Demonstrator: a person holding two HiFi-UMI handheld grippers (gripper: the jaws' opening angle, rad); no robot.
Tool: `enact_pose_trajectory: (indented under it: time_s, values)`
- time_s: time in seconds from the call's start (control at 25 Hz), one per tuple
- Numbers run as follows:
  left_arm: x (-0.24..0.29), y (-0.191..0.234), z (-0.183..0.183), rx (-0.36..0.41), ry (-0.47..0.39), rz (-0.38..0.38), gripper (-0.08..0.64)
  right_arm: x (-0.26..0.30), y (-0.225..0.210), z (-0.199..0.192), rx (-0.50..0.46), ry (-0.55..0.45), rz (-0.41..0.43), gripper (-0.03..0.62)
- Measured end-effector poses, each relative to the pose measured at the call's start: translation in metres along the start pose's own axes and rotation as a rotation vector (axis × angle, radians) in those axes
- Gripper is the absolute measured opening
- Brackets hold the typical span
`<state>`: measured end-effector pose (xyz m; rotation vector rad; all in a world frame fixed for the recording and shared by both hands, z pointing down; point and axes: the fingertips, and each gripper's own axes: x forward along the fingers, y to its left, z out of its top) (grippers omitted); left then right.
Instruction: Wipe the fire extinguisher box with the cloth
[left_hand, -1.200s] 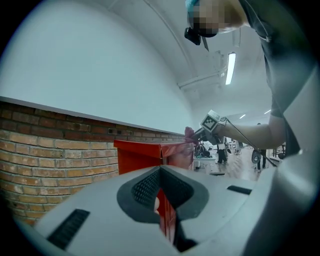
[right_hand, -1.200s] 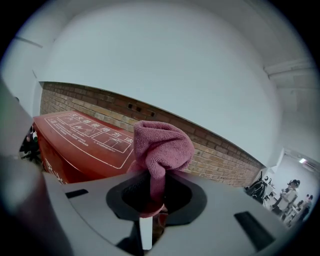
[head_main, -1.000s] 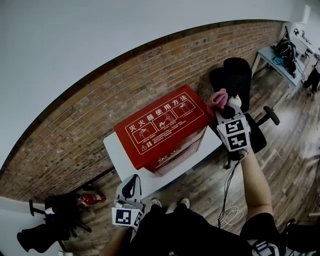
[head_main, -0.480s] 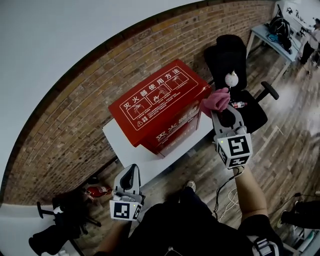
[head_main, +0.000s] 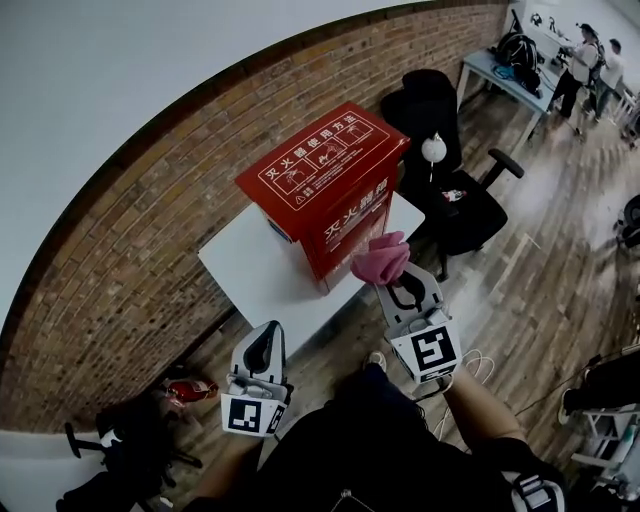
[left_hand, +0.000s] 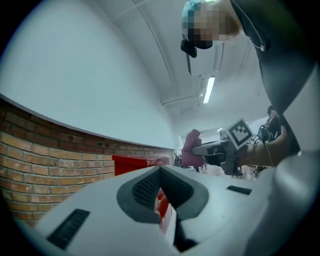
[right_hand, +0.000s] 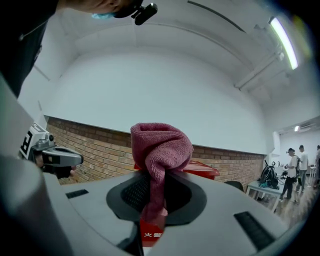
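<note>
Beside the brick wall (head_main: 130, 230), right tongs (head_main: 391, 285) pinch the cloth (head_main: 380, 258) near the fire extinguisher box (head_main: 320, 165); left tongs (head_main: 266, 336) pressed together.

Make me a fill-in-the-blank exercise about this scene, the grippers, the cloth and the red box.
1. The right gripper is shut on a ____ cloth.
2. The fire extinguisher box stands on a ____ table.
3. The left gripper, its jaws together, holds ____.
4. The lower part of the wall behind the table is built of ____.

Missing words: pink; white; nothing; brick.
</note>
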<state>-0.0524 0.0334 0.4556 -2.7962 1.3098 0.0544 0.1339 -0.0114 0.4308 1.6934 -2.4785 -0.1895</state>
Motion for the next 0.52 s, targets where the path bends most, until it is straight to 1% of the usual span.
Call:
enact_pose_trajectory:
  time_s: [0.16,0.28,0.36,0.52]
  values:
    - [-0.035,-0.003,0.002,-0.004,-0.029,-0.071,0.044,-0.013,0.044,-0.003,0.015,0.036,0.009,0.063]
    - [-0.053,-0.004,-0.001,-0.010,-0.032,-0.105,0.052,-0.020,0.069,-0.007,0.038,0.065,0.013,0.063]
    - [-0.062,-0.007,-0.005,-0.019,-0.020,-0.132,0.079,-0.025,0.085,-0.010,0.046,0.075,0.023,0.063]
    - [-0.076,-0.024,-0.013,-0.026,0.016,-0.218,0.175,-0.039,0.110,-0.013,0.050,0.101,0.042,0.063]
